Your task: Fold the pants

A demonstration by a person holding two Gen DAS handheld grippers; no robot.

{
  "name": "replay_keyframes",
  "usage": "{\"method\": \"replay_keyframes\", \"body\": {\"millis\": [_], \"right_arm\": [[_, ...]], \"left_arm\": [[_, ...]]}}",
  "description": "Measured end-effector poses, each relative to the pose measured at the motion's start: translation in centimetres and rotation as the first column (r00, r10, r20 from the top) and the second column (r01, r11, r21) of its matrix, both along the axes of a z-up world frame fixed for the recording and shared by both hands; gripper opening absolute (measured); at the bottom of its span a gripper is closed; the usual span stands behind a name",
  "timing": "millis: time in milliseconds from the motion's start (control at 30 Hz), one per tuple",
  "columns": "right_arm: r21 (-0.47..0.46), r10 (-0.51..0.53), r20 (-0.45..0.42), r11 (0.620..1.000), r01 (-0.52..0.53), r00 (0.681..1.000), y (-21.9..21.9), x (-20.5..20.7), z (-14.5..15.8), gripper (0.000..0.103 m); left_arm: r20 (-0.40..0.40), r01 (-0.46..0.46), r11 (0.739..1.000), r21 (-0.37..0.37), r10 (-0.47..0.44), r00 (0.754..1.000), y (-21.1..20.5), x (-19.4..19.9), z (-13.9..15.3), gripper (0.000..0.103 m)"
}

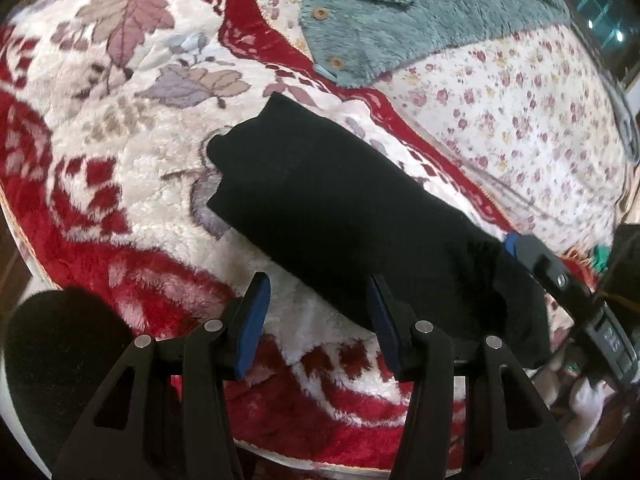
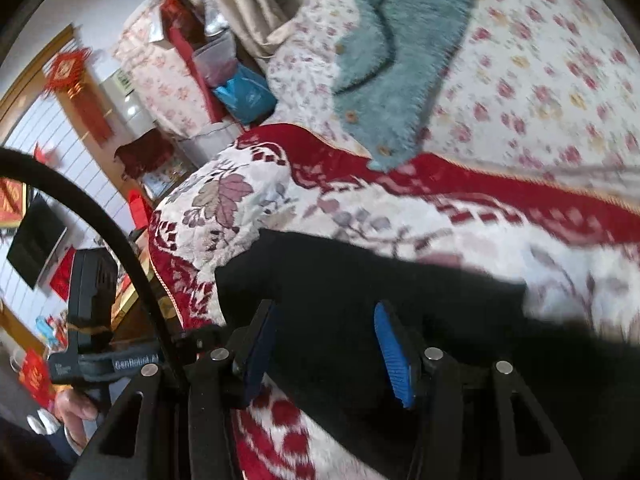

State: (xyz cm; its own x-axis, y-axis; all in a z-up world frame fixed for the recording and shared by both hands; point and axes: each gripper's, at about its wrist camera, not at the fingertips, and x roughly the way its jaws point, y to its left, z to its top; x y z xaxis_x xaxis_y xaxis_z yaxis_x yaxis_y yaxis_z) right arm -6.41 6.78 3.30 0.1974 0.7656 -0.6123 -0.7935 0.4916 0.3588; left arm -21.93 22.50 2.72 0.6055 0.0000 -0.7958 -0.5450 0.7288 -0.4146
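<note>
The black pants [image 1: 340,216] are lying folded into a long, narrow bundle on the red-and-white floral blanket [image 1: 120,152], running from the middle of the bed toward the near right in my left wrist view. The far end is showing stacked layers with slightly uneven edges. The near end is draping thickly just past my left gripper's right finger.

I am holding my left gripper [image 1: 318,320] released, its blue-padded fingers [image 1: 254,320] spread apart over the blanket just beside the pants' near edge, nothing between them. In the same view my right gripper [image 1: 536,264] is coming in from the right, touching the pants' near right end; from there I cannot tell how its jaws stand.

My right wrist view is blurring with motion. There my right gripper [image 2: 328,348] is sitting with its fingers wide apart, black cloth [image 2: 400,288] lying under and between them, not pinched. My left gripper's body [image 2: 92,320] is showing at the left edge.

Farther off, a teal fleece garment [image 1: 400,20] with wooden buttons is resting on the flower-print quilt [image 1: 520,112], its lower corner overlapping the blanket's red border.
</note>
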Motion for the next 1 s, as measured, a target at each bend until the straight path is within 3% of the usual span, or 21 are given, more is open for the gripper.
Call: {"method": "replay_keyframes", "body": {"millis": [133,233,567,1000], "right_arm": [[0.007,0.059,-0.011,0.998,-0.059,0.998,3.0,0.6,0.1,0.052],[-0.018,0.100,-0.017,0.995,-0.100,0.995,5.7,0.9,-0.1,0.052],[-0.068,0.164,-0.012,0.984,-0.165,0.986,10.3,1.5,-0.7,0.052],[-0.058,0.180,-0.033,0.982,-0.181,0.983,11.7,3.1,-0.9,0.052]], "left_arm": [[0.044,-0.048,0.994,-0.099,0.052,0.998,1.5,-1.2,-0.7,0.056],[0.058,-0.089,0.988,-0.124,0.097,0.994,2.3,-1.7,-0.8,0.059],[0.048,-0.100,0.991,-0.093,0.105,0.993,2.5,-0.5,-1.1,0.059],[0.058,-0.115,0.989,-0.094,0.121,0.991,3.3,1.0,-2.2,0.063]]}}
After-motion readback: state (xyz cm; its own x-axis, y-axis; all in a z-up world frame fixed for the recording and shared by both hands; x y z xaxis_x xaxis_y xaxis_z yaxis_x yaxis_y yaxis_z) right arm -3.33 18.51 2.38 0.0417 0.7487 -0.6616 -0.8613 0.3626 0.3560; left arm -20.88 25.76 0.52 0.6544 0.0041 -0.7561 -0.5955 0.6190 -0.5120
